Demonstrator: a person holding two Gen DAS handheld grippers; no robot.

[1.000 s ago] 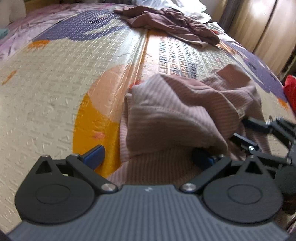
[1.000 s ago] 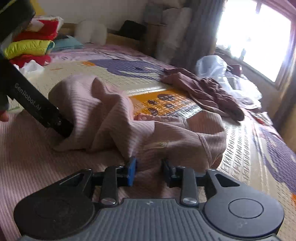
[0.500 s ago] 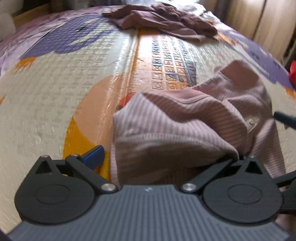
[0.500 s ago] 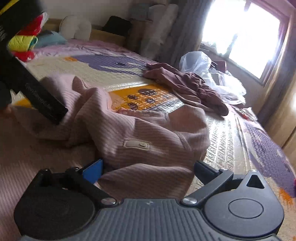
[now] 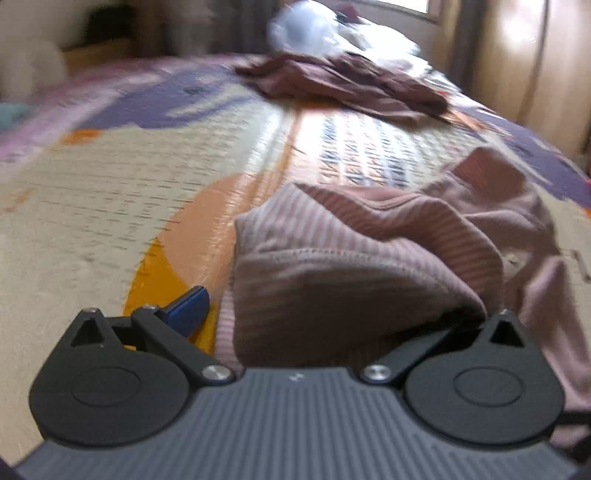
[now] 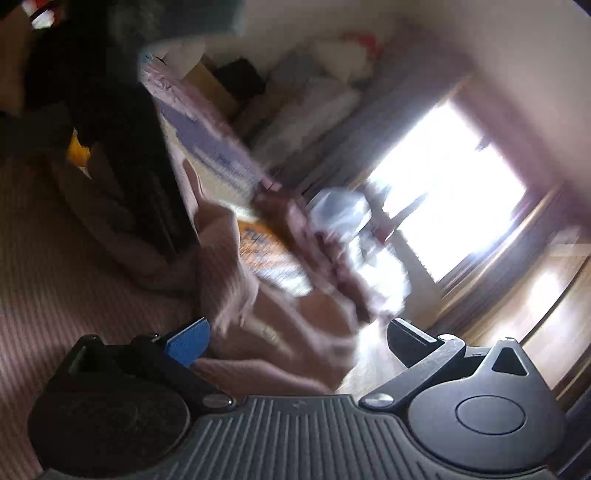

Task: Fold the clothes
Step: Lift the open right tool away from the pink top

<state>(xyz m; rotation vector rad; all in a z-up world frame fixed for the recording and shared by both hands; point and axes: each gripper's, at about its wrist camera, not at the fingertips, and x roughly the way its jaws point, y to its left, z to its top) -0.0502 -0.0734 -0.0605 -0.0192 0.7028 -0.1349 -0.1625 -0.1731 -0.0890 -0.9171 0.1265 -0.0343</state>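
A pink ribbed garment (image 5: pixel 369 258) lies crumpled on the patterned mat (image 5: pixel 110 206). My left gripper (image 5: pixel 332 310) stands wide open low over the garment's near hem. Its blue-padded left finger (image 5: pixel 188 310) rests on bare mat, and the cloth covers its right finger. The right wrist view is blurred and rolled to one side. There my right gripper (image 6: pixel 299 339) is wide open, with the pink garment (image 6: pixel 280 332) lying loose between and beyond its fingers, not pinched. The dark body of the left gripper (image 6: pixel 140 177) shows at upper left in that view.
A dark maroon garment (image 5: pixel 343 85) lies bunched at the mat's far end, with a white plastic bag (image 5: pixel 306 29) behind it. Wooden wardrobe doors (image 5: pixel 524 62) stand at the right. A bright window (image 6: pixel 443 206) faces the bed.
My right gripper went from half closed at the pink cloth to wide open, then swung and rolled sideways. The left gripper shifted a little and its view tipped up toward the mat's far end.
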